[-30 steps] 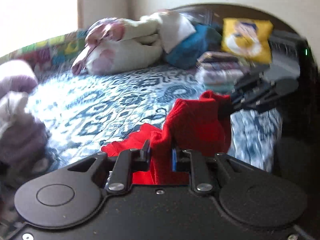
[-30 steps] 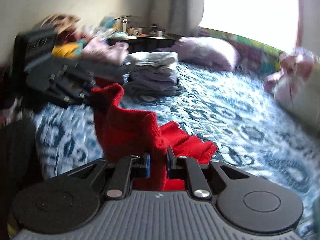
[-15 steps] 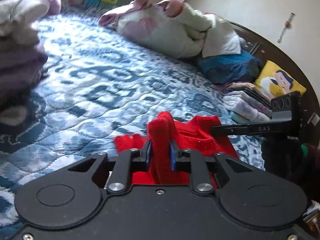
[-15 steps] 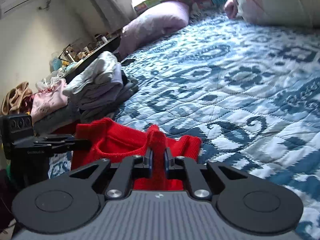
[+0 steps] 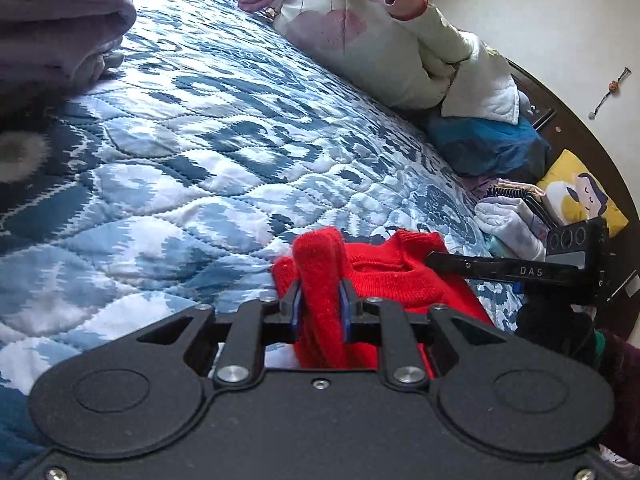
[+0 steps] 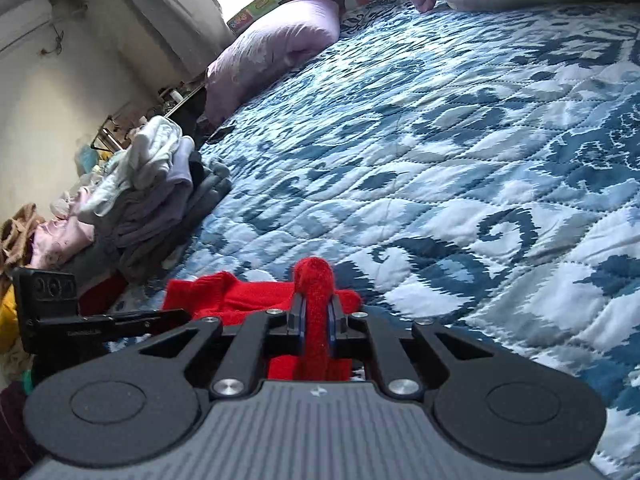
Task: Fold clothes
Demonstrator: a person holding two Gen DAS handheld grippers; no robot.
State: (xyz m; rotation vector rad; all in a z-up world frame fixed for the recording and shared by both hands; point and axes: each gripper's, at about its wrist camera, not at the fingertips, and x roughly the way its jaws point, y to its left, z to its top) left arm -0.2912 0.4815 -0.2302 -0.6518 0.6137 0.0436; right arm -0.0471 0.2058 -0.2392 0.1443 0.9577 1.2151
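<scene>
A red knitted sweater [image 5: 384, 280] lies bunched low on the blue-and-white quilted bedspread [image 5: 200, 140]. My left gripper [image 5: 320, 296] pinches a fold of it between its blue pads; the jaws are opening slightly, with the fabric still between them. In the right wrist view my right gripper [image 6: 316, 312] holds another fold of the sweater [image 6: 248, 296]; its jaws are also easing open, and the pads still press the cloth. Each gripper shows in the other's view as a black bar: the right gripper [image 5: 520, 270] and the left gripper [image 6: 120, 320], with the neckline stretched between them.
A stack of folded clothes [image 6: 152, 192] sits at the bed's left edge, beside a purple pillow [image 6: 272, 52]. Bundled pale bedding [image 5: 380, 40], a blue cushion [image 5: 488, 148] and a yellow cushion [image 5: 580, 196] line the far side. The quilt [image 6: 440, 160] stretches ahead.
Both grippers have come down and rolled, bringing the sweater from hanging upright between them to low on the quilt. Both still hold their folds.
</scene>
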